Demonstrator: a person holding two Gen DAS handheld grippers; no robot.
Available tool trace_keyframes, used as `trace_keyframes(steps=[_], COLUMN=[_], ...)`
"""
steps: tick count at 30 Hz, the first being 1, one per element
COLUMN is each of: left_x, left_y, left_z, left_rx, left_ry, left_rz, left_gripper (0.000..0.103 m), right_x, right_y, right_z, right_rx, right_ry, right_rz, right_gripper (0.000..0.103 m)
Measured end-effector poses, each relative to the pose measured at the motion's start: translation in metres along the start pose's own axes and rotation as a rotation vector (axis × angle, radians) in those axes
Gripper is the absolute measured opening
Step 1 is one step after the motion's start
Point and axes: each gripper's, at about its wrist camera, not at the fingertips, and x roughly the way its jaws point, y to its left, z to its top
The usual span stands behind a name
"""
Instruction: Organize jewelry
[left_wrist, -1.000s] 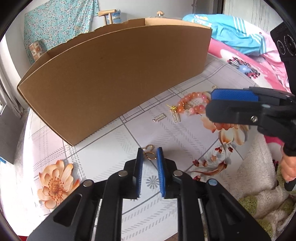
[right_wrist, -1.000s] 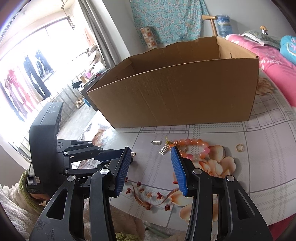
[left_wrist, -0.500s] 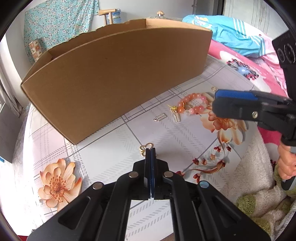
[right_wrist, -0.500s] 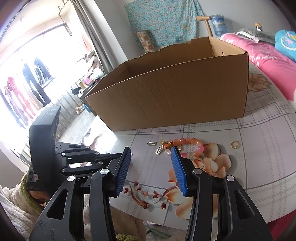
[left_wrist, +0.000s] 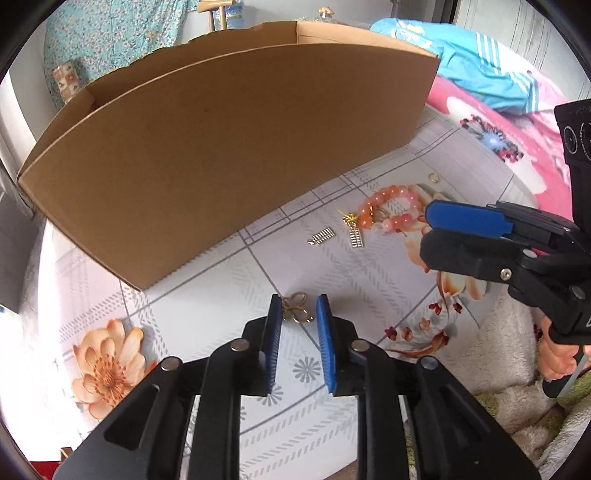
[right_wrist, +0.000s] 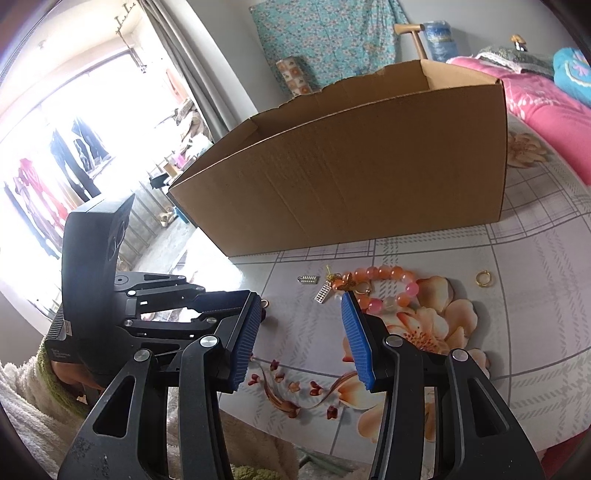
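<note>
A small gold looped earring lies on the floral tablecloth between the fingertips of my left gripper, which is open around it. A pink and orange bead bracelet lies further right, also in the right wrist view. Two small silver charms lie beside it. A gold ring lies to the bracelet's right. My right gripper is open and empty, held just short of the bracelet; it shows in the left wrist view.
A large open cardboard box stands behind the jewelry, also in the right wrist view. A pink blanket lies at the right. A fuzzy sleeve is at the table's near edge.
My left gripper shut over the gold earring half a second ago and has now opened again; the earring still lies on the cloth. The right gripper stayed open and drifted slightly.
</note>
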Motion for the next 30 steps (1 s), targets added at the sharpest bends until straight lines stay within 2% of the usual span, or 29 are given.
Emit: trace_keyframes(steps=[3, 5, 16, 21, 22, 23, 30], left_x=[0.002, 0.003, 0.007, 0.006, 0.005, 0.005, 0.0], left_y=[-0.007, -0.011, -0.02, -0.017, -0.016, -0.014, 0.001], left_z=[0.004, 0.007, 0.013, 0.012, 0.012, 0.012, 0.007], left_rx=[0.039, 0.053, 0.065, 0.05, 0.042, 0.039, -0.019], left_ry=[0.022, 0.036, 0.06, 0.056, 0.051, 0.05, 0.035], left_rz=[0.035, 0.035, 0.063, 0.052, 0.048, 0.046, 0.016], left_gripper=[0.017, 0.012, 0.011, 0.011, 0.009, 0.0, 0.0], right_x=[-0.002, -0.002, -0.009, -0.011, -0.011, -0.012, -0.01], right_y=[-0.008, -0.013, -0.029, -0.029, -0.028, -0.027, -0.019], right_z=[-0.001, -0.002, -0.002, -0.001, -0.002, -0.002, -0.002], right_rx=[0.019, 0.036, 0.076, 0.077, 0.075, 0.074, 0.047], right_ry=[-0.005, -0.01, -0.031, -0.037, -0.037, -0.038, -0.031], right_rz=[0.013, 0.025, 0.051, 0.051, 0.05, 0.048, 0.024], right_gripper=[0.045, 0.045, 0.045, 0.045, 0.045, 0.045, 0.045])
